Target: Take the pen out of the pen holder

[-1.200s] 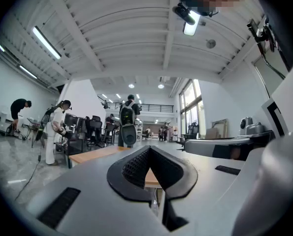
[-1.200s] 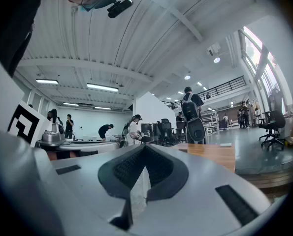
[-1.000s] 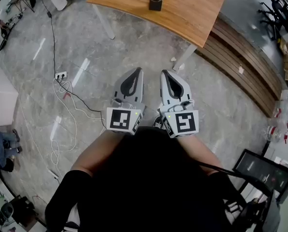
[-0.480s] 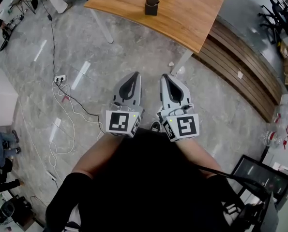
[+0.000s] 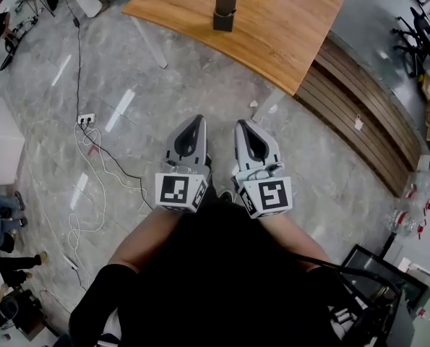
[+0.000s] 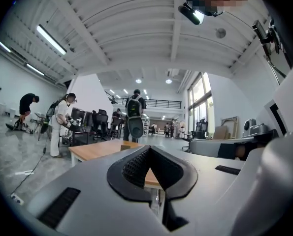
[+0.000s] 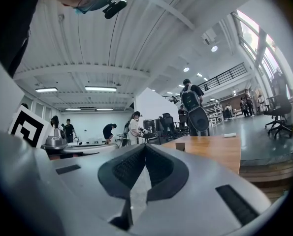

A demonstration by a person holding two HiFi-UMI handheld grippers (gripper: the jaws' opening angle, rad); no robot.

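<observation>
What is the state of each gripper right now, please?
Left gripper: closed, holding nothing.
Right gripper: closed, holding nothing.

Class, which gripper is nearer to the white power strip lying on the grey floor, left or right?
Left. In the head view, the grey left gripper is to the right of the white power strip. The grey right gripper is beyond the left one, further right.
</observation>
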